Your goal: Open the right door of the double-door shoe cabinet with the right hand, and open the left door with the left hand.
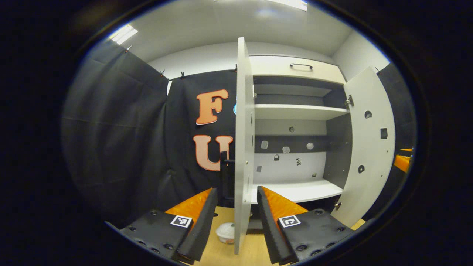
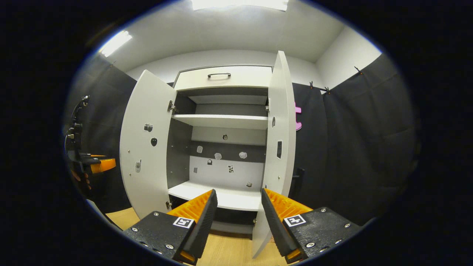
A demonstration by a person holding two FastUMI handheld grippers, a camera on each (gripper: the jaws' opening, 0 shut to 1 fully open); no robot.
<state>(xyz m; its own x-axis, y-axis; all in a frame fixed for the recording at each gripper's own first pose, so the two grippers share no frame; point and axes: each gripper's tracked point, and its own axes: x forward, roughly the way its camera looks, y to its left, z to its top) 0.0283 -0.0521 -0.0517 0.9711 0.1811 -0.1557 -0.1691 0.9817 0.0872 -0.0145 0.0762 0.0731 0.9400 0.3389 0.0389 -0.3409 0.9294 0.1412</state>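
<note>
Both doors of the shoe cabinet [image 2: 221,147] stood wide open. In the left gripper view, the left door [image 1: 242,147] was seen edge-on at twelve o'clock, rising between the spread fingers of the left tongs [image 1: 236,218]; they were released and gripped nothing. The right door [image 1: 369,147] hung swung out at three o'clock. A small white object [image 1: 225,232] lay on the wooden floor [image 1: 255,251] at six o'clock. In the right gripper view, the right tongs [image 2: 238,218] were also released and empty, with the right door's edge just beyond the right finger [image 2: 275,218]. The left tongs showed at nine o'clock, past the left door.
</note>
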